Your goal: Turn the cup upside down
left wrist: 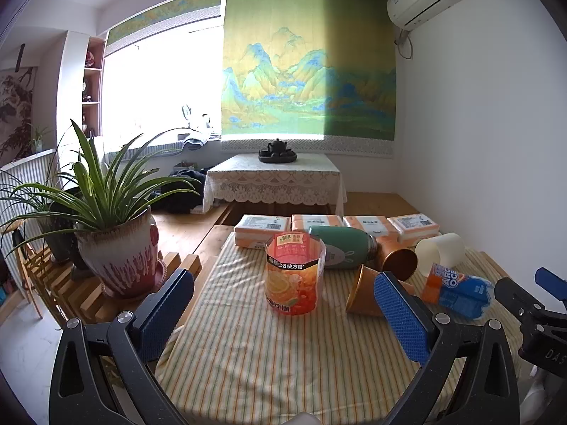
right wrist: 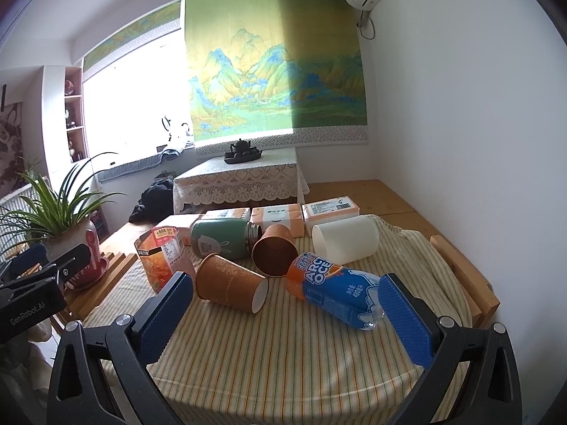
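— While both sets of tongs hang above the striped cloth [right wrist: 283, 354], where is the cup?

— Which one? Several lie on the tabletop [right wrist: 460, 262]. An orange printed cup [left wrist: 295, 276] stands upright, mouth up, near the middle of the left wrist view. Two brown paper cups lie on their sides: the nearer brown cup [right wrist: 230, 285] has its white mouth facing right toward the bottle, the farther brown cup [right wrist: 274, 253] shows its dark inside toward the camera. A white cup [right wrist: 345, 244] also lies on its side behind them.

— And the tongs?

— The left tongs [left wrist: 283, 313] are spread wide with nothing between the blue pads; the printed cup sits ahead of them, apart. The right tongs [right wrist: 285, 313] are equally wide and empty, with the nearer brown cup and a blue and orange bottle [right wrist: 333, 292] ahead. The bottle's cap end lies just beside the right-hand pad [right wrist: 404, 322]; contact I cannot tell.

— Anything else on the cloth?

— A green flask [right wrist: 221, 237] on its side, its neck against the farther brown cup, and a row of tissue packs [left wrist: 368, 226] along the far edge. A potted plant [left wrist: 117, 248] stands on a slatted stand to the left. Each set of tongs shows at the edge of the other's view.
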Demonstrator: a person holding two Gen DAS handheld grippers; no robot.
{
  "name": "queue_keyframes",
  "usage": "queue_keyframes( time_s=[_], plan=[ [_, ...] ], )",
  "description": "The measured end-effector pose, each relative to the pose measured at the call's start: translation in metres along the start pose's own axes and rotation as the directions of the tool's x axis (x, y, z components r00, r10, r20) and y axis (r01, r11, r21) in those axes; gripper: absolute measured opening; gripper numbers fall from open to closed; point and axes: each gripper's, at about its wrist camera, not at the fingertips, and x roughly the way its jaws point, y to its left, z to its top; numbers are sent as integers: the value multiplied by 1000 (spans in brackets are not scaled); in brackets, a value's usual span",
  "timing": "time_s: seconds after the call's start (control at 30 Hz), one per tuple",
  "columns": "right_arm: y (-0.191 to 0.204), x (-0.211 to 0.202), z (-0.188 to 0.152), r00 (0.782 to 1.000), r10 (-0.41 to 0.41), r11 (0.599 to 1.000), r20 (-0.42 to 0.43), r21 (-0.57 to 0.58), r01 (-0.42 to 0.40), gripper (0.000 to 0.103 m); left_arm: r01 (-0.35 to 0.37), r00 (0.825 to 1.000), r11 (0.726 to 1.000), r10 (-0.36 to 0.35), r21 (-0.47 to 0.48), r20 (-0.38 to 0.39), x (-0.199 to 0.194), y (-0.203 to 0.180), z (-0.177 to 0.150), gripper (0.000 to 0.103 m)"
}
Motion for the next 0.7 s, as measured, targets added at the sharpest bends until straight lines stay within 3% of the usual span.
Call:
queue_keyframes(
  time_s=[0.7],
  plan=[
    [3,2,-1,1000,3,1000,-4,-3,-3,103,4,1000,1000,-4,5,-3,3,-2,1,103]
  ],
)
